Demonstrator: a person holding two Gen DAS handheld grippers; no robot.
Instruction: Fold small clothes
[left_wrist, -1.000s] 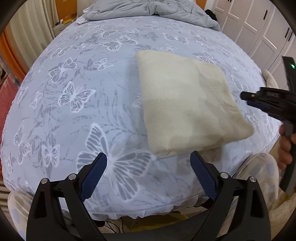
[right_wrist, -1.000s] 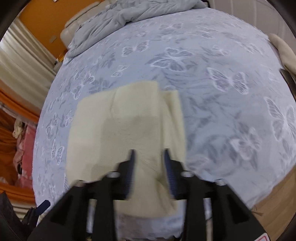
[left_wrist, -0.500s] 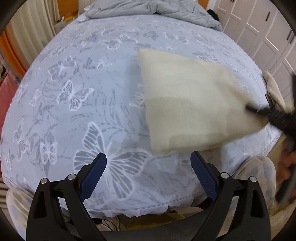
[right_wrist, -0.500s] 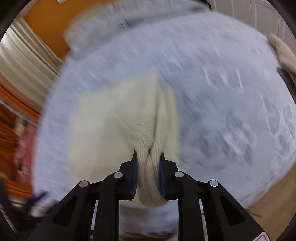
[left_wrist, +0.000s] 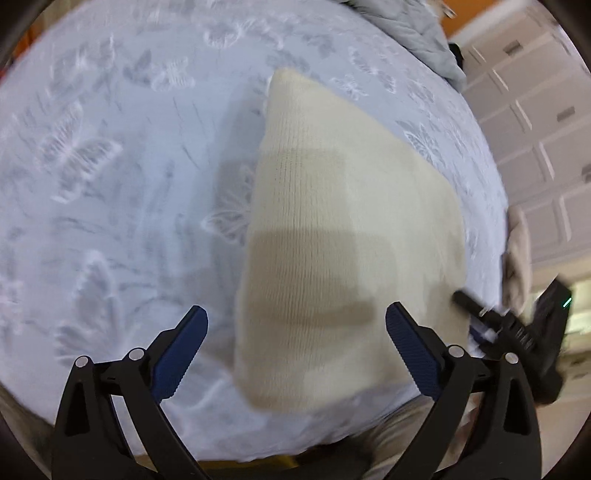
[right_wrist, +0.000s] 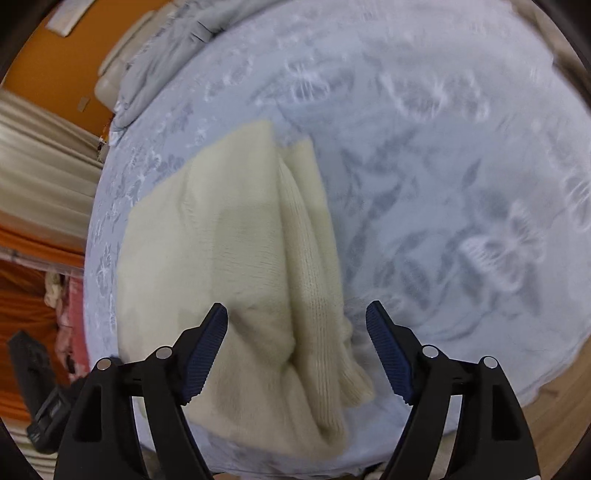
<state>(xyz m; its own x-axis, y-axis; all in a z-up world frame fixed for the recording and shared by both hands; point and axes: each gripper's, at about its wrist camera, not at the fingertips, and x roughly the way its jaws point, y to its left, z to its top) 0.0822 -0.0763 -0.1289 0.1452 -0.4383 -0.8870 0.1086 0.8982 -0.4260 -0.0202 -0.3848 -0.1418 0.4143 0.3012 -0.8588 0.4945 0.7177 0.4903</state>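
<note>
Cream knit sweater (left_wrist: 343, 236) folded flat (sleeve (right_wrist: 314, 280) ridged) on bedsheet (left_wrist: 110, 184).

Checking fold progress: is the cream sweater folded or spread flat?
Folded: the cream knit sweater lies as a compact stack on the butterfly bedsheet, layered edges showing.

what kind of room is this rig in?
Most likely a bedroom. The sweater lies on a bed with a butterfly-print sheet, a rumpled grey duvet is bunched at its far end, and white panelled wardrobe doors stand beside it.

Butterfly-print bed (left_wrist: 110, 184), white cabinets (left_wrist: 535, 129), orange wall (right_wrist: 62, 62)
</note>
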